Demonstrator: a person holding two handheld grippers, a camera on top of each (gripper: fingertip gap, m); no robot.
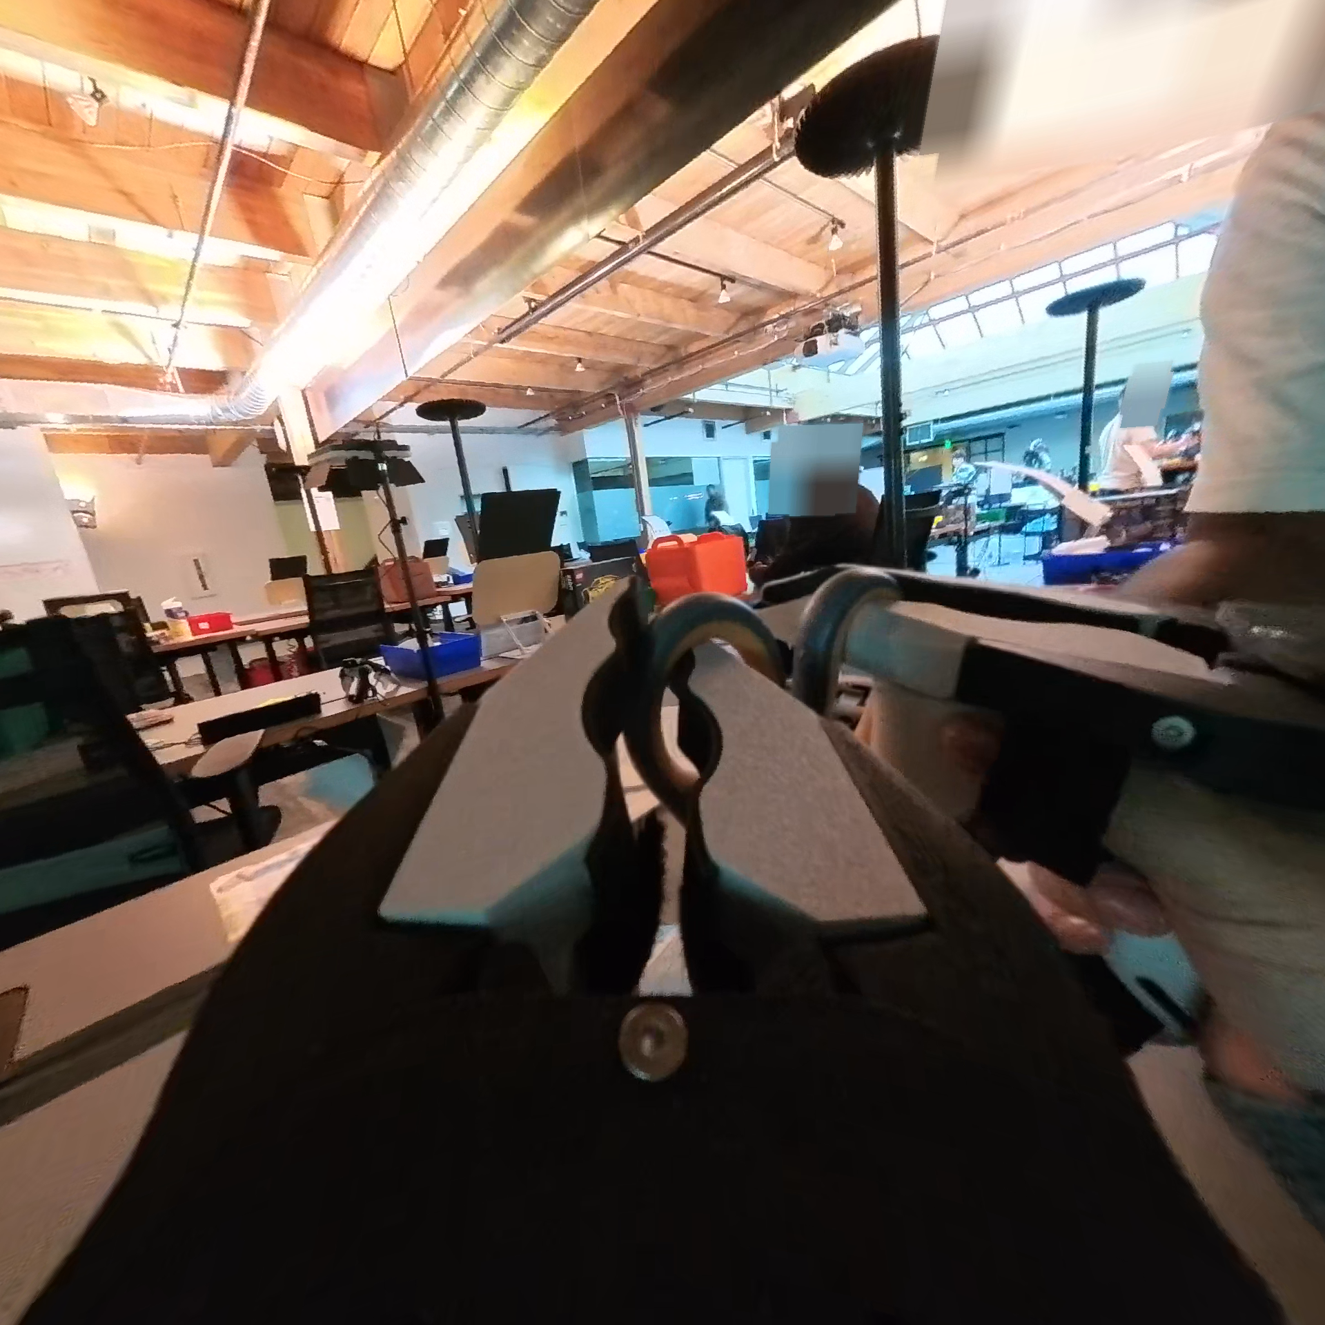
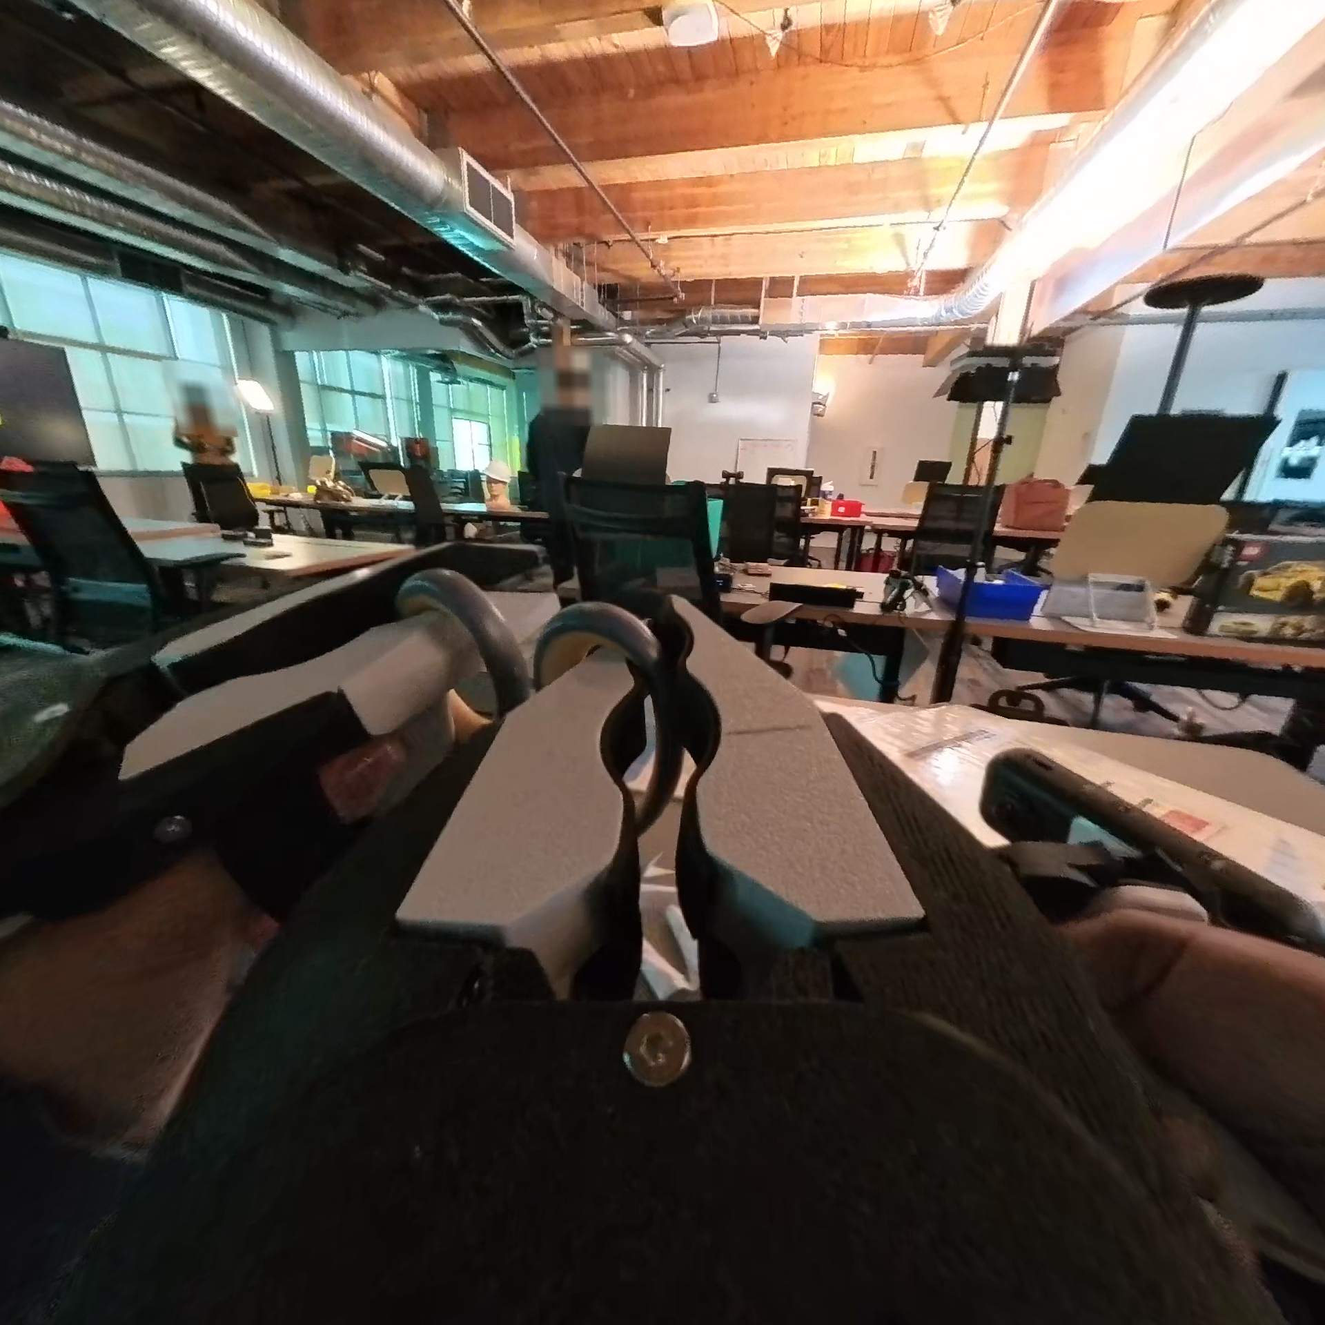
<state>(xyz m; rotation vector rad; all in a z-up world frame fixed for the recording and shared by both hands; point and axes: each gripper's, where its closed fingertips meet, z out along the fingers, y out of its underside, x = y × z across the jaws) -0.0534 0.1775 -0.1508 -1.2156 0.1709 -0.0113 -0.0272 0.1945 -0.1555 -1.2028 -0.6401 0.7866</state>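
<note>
2 grippers, left gripper (image 1: 656, 688) and right gripper (image 2: 656, 688), each clamp a blue-grey ring (image 1: 717, 631) above the table (image 2: 1075, 746).

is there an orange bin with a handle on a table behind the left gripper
Yes: in the left wrist view an orange bin with a handle stands on a far table, just beyond the left gripper.

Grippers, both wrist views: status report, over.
Left gripper shut on a blue ring handle. Right gripper shut on a second blue ring handle. Grippers side by side, raised above the white table. Nothing between them.
</note>
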